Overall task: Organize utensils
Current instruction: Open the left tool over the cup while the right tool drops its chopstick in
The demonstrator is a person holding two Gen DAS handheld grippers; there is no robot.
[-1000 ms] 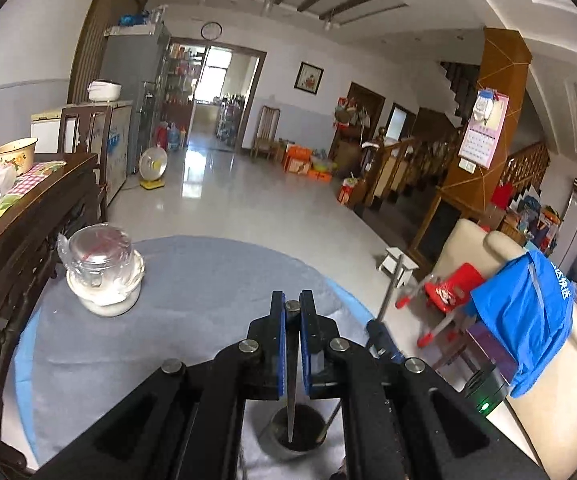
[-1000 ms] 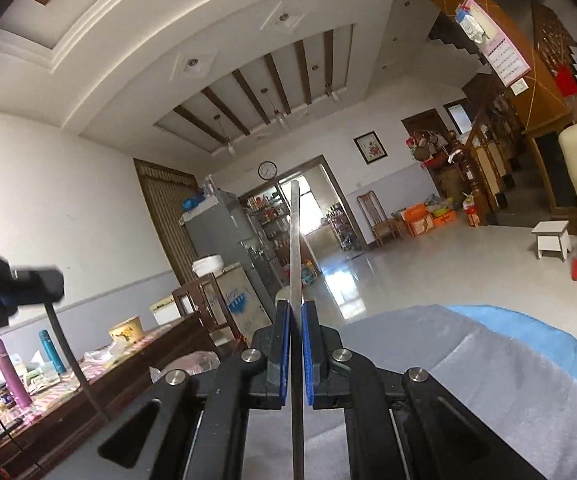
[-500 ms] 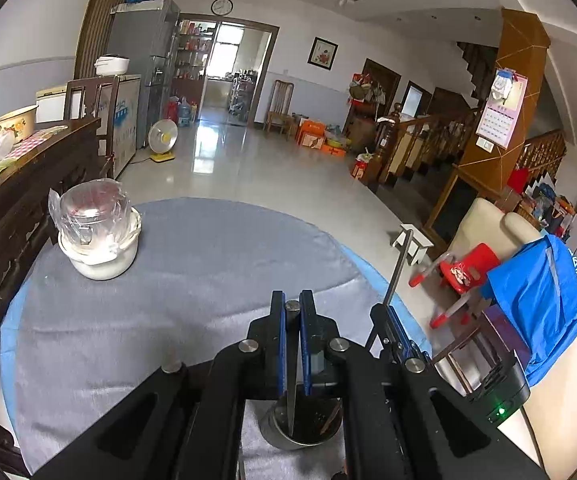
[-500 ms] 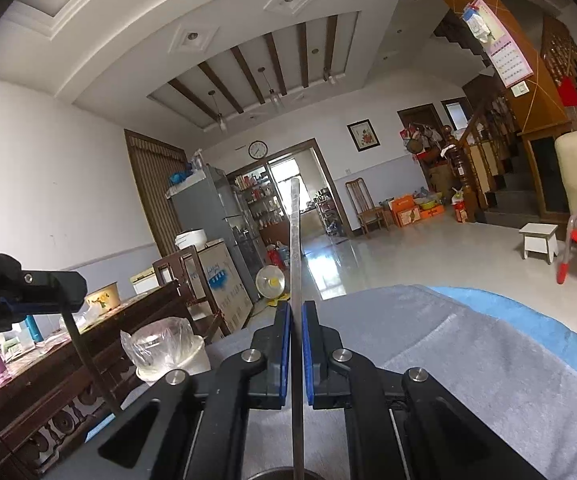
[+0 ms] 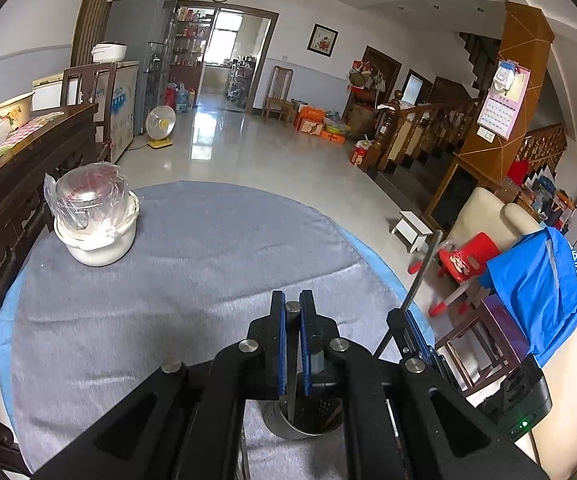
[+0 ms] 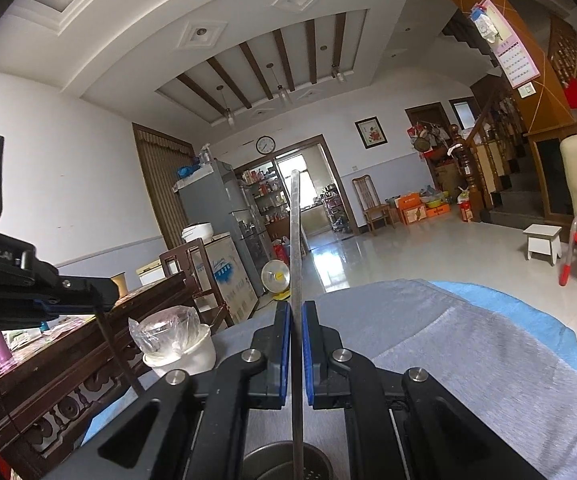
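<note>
A white bowl point(image 5: 98, 240) holding a plastic-wrapped jar point(image 5: 86, 196) is sitting on the grey cloth point(image 5: 192, 264); a fan point(image 5: 159, 125) is standing beyond the cloth.

A matt grey woven tablecloth point(image 5: 192, 280) is seen beneath a dull brushed-metal cylindrical utensil holder point(image 5: 304, 420). A smooth, satin steel utensil handle point(image 6: 295, 240) is shown, and crinkled glossy clear plastic wrap point(image 5: 84, 196) over a smooth white ceramic bowl point(image 5: 100, 246).

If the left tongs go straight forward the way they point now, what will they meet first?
Probably the gray tablecloth. The left tongs, shut on a thin metal stick above the metal cup, point across bare cloth. The white pot stands off to the left. Depth is unclear.
</note>
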